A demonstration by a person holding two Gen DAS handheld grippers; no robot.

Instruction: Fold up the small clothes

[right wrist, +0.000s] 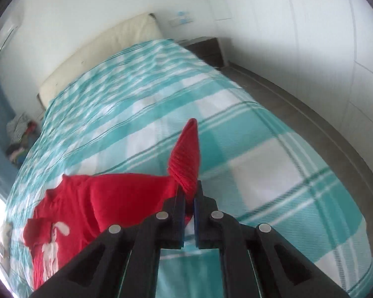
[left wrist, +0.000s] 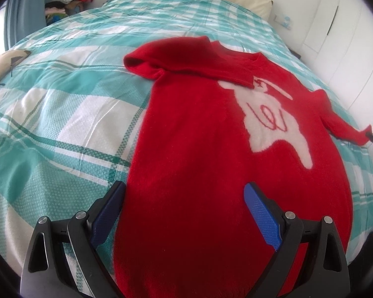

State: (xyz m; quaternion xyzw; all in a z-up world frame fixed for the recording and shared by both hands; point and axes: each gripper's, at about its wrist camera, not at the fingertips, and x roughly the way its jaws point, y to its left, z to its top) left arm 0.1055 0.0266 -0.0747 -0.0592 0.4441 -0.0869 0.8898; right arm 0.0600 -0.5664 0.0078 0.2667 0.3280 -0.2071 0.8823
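One sleeve folded, the other sleeve just taken by the cuff.

The red sweater [left wrist: 199,149] lay flat on the checked bedspread [left wrist: 62,114], its body near the right edge of the bed and its hem toward the foot. On the left side, the left sleeve [left wrist: 176,62] was already folded across the chest, so this step looked done. The left gripper [left wrist: 184,198] hovered over the hem with its jaws spread wide, holding nothing. On the right side, the right sleeve [left wrist: 340,121] was stretched out toward the bed's right edge, and the right gripper [right wrist: 189,191] was pressed together on the cuff [right wrist: 186,156]. I judge that folding this sleeve inward and then folding the body remained.
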